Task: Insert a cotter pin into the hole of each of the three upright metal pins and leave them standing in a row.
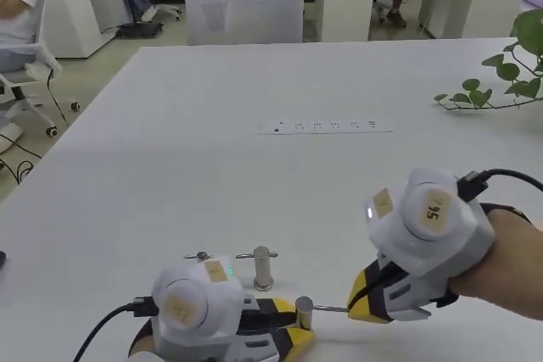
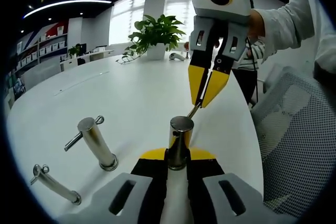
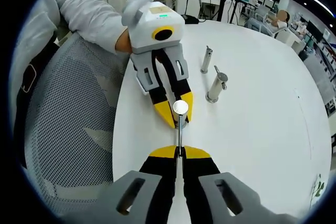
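A short metal pin [image 2: 180, 136] stood upright on the white table [image 1: 254, 184], near its front edge. It was clamped low on its shaft between the yellow-tipped jaws of the left gripper [image 2: 179, 157]. A thin cotter pin [image 3: 180, 132] lay level, pointing straight at the pin's top. Its far end met the pin just under the head; whether it had entered the hole could not be told. The right gripper [image 3: 180, 153] held the cotter pin's near end, jaws closed narrow on it, directly facing the left gripper across the pin. Just behind the held pin stood a second pin [image 1: 263, 269], upright, with a cotter pin crosswise through its top. A third pin [image 1: 202, 256] stood farther left, near the second, also with a cotter pin across its top. Well beyond them a power strip [image 1: 327, 127] lay flush in the table, and a leafy plant [image 1: 509, 74] reached in at the far right.
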